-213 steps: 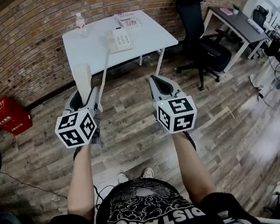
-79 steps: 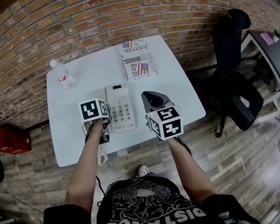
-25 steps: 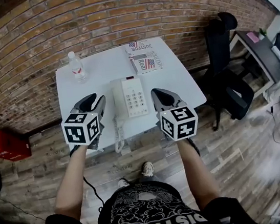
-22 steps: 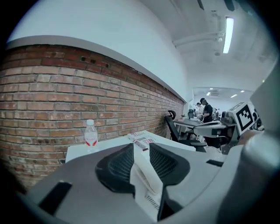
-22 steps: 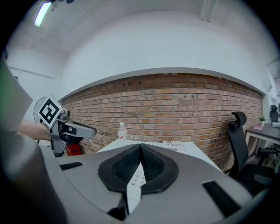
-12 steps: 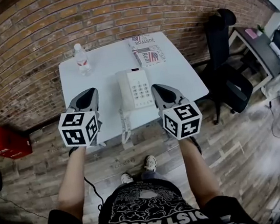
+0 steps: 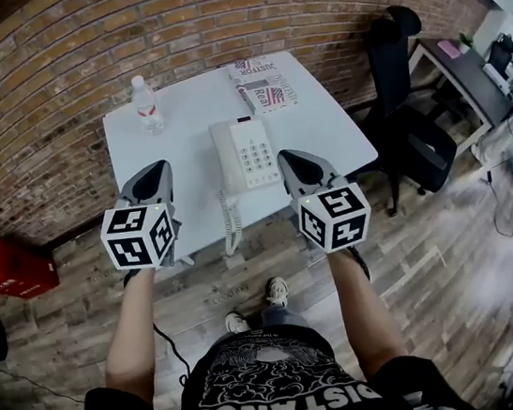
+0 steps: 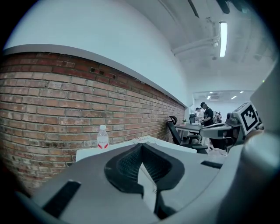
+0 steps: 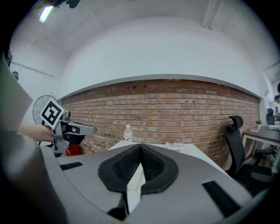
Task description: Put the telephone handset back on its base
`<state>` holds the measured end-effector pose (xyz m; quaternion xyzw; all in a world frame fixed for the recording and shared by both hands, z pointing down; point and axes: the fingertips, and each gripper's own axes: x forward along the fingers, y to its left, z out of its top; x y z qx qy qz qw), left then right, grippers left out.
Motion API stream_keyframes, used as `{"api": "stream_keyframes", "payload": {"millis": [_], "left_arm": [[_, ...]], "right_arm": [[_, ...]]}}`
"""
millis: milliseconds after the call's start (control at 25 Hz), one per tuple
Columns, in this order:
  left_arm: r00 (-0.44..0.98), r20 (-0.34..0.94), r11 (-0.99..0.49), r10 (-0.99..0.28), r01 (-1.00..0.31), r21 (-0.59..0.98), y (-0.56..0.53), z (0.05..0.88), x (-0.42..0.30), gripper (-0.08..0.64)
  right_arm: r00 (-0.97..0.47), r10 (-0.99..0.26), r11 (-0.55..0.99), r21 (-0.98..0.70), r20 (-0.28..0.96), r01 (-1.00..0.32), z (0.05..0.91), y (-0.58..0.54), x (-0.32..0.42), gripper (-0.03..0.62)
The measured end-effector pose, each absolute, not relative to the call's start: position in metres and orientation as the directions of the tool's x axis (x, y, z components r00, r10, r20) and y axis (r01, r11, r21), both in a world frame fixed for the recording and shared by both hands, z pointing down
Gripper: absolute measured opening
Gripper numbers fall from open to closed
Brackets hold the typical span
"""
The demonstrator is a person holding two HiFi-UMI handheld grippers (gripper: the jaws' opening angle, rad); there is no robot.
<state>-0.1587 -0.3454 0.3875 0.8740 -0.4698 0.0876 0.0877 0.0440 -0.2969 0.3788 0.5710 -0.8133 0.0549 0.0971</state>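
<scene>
Grey left gripper (image 7: 157, 169), right gripper (image 7: 286, 157) — closed, seemingly level.

Telephone (image 7: 245, 154) sits dead centre on the table (image 7: 180, 134), with open white top on both sides of it, so there are lanes left and right. In the far left corner the bottle (image 7: 146, 103) stands upright, right in the way there. Far right, the magazines (image 7: 263, 85) lie flat and low. The coiled cord (image 7: 231, 222) dangles off the near edge, left of centre. The brick wall (image 7: 74, 54) closes the far side. An office chair (image 7: 406, 121) crowds the right flank, while the near floor (image 7: 209, 272) is open.
</scene>
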Motion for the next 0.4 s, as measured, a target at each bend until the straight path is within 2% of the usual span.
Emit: {"api": "stream_keyframes", "payload": {"millis": [400], "left_arm": [[0.552, 0.238, -0.552, -0.799, -0.831, 0.071, -0.3386, 0.3893, -0.164, 0.006]], "right_arm": [[-0.317, -0.922, 0.333, 0.033, 0.222, -0.943, 0.3798, -0.2894, 0.0397, 0.0]]}}
